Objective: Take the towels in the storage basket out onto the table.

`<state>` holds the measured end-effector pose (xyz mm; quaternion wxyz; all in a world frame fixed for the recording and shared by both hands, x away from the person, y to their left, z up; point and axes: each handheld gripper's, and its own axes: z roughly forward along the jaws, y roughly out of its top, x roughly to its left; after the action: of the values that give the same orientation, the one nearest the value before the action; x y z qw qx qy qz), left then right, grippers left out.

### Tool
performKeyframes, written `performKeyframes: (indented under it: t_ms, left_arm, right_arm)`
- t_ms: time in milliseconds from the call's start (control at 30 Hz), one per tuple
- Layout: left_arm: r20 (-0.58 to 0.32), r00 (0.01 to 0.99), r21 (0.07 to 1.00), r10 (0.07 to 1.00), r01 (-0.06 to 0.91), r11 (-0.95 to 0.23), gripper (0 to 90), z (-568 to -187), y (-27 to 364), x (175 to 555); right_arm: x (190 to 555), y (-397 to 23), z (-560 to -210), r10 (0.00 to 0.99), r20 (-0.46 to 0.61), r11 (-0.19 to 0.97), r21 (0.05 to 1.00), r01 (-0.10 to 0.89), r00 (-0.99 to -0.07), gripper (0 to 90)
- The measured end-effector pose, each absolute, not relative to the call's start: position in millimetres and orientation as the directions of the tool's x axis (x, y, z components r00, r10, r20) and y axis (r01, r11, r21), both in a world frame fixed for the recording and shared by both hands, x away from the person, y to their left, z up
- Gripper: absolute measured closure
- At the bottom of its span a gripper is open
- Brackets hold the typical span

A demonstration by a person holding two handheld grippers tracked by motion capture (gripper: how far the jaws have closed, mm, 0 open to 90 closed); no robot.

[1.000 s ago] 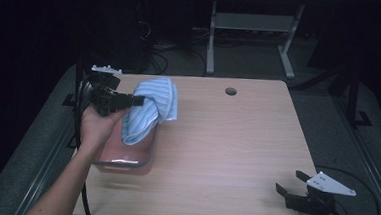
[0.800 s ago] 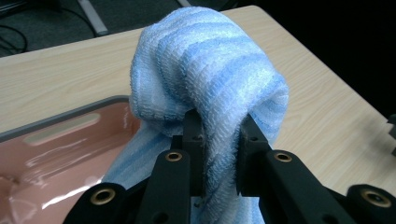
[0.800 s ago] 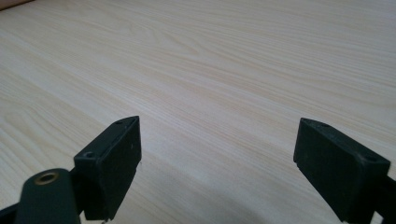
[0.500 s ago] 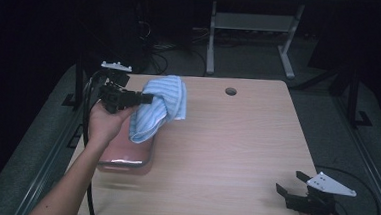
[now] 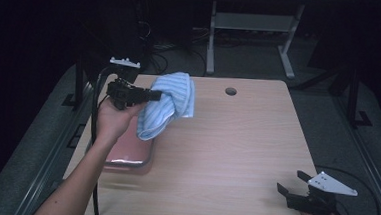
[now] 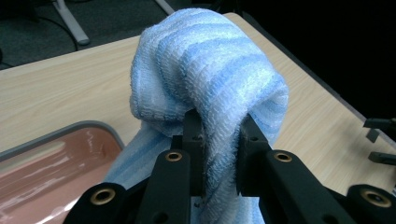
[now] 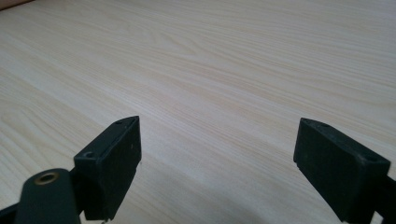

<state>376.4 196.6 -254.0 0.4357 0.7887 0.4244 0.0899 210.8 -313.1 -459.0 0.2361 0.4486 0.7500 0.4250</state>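
Blue striped towel point(image 5: 167, 105) is held clamped in the left tongs point(image 5: 151, 95), hanging right of them above the tray point(image 5: 130, 154); right tongs point(image 5: 293, 193) lie open, empty, well apart.

Left tool point(image 5: 151, 95) raised, jaws clamped; right tool point(image 5: 294, 183) low, jaws apart.

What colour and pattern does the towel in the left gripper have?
The towel is light blue with paler stripes, seen best in the left gripper view.

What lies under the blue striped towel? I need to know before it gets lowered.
Beneath the hanging blue striped towel, pinched in the left gripper, sits a pink grey-rimmed tray on the wooden table. The tray's far end is covered by the towel.
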Motion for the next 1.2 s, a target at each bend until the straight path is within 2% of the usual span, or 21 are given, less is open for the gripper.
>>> performKeyframes:
  t_ms: [1200]
  left_arm:
    - [-0.225, 0.705, 0.737, 0.672, 0.574, -0.356, 77.5, -268.5, 131.4, 376.1]
  right_arm:
    - [208.3, -311.0, -455.3, 0.871, 0.019, 0.239, 0.857, 0.456, -0.491, 14.6]
